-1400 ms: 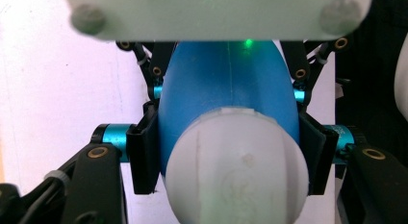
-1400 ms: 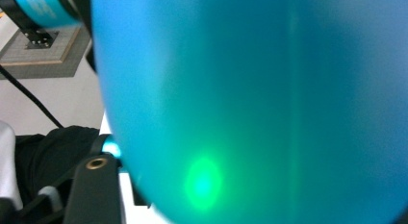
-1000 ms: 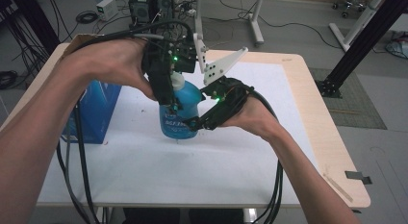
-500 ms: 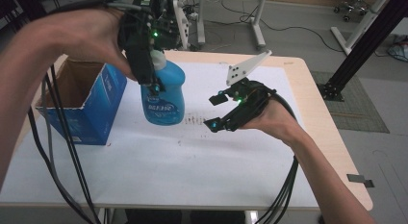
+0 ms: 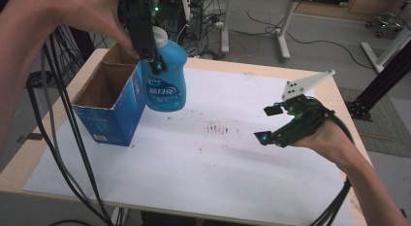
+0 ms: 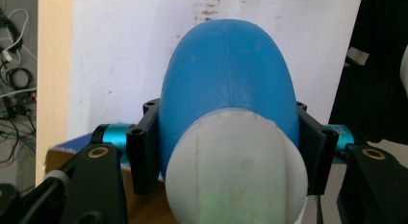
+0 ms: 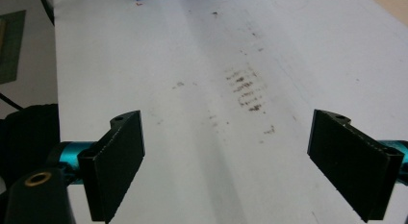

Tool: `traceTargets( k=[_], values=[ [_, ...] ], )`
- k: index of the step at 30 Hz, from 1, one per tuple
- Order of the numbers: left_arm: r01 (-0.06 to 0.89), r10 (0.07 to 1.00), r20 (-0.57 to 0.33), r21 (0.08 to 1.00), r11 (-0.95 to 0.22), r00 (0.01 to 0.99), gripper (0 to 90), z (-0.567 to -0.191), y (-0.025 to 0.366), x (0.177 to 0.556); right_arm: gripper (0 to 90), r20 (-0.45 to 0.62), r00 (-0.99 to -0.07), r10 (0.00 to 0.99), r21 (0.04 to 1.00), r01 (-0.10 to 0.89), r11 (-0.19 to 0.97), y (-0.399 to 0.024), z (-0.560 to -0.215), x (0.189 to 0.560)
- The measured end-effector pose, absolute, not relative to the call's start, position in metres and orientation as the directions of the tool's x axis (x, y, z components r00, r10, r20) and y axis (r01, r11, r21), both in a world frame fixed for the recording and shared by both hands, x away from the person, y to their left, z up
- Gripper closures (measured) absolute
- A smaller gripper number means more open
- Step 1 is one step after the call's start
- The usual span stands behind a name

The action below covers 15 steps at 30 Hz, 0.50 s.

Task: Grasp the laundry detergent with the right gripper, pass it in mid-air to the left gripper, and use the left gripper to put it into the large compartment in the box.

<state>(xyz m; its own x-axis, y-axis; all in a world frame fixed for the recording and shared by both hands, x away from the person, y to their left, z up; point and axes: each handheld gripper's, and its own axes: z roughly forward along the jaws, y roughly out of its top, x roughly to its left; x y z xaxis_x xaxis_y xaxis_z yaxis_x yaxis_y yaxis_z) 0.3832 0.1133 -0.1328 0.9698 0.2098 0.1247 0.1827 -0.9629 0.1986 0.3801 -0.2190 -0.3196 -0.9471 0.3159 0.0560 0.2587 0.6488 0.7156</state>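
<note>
Above the tabletop's far-left part, bottle: blue bottle (image 5: 165, 75) with white cap (image 6: 235, 168) hangs in the air, off the surface, upright, just beside the open box's right wall; printed label faces the camera
left gripper: left gripper (image 5: 148, 39) clamped on the blue bottle at its neck and shoulder; in the left gripper view both pads press the blue sides just under the cap
box: blue cardboard box (image 5: 109, 107) stands near the tabletop's left edge; top flaps open, brown inside
right gripper: right gripper (image 5: 269, 123) near the tabletop's right edge, well apart from the bottle; jaws have just been opening and stand wide, nothing between them; in the right gripper view only paper between the pads
surface: white sheet (image 5: 232, 177) covers most of the tabletop; brown smudges (image 5: 220, 129) mid-sheet, between bottle and right gripper
</note>
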Motion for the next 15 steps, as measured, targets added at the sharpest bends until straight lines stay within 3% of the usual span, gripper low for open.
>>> traceTargets(
  k=[15],
  values=[
    [0.344, 0.382, 0.133, 0.24, -0.908, 0.915, 38.3, -0.088, 0.165, 0.392, 12.3, 0.018, -0.919, 0.394, 0.691, 0.297, 0.659, -0.243, -0.322, 0.381]
  ],
)
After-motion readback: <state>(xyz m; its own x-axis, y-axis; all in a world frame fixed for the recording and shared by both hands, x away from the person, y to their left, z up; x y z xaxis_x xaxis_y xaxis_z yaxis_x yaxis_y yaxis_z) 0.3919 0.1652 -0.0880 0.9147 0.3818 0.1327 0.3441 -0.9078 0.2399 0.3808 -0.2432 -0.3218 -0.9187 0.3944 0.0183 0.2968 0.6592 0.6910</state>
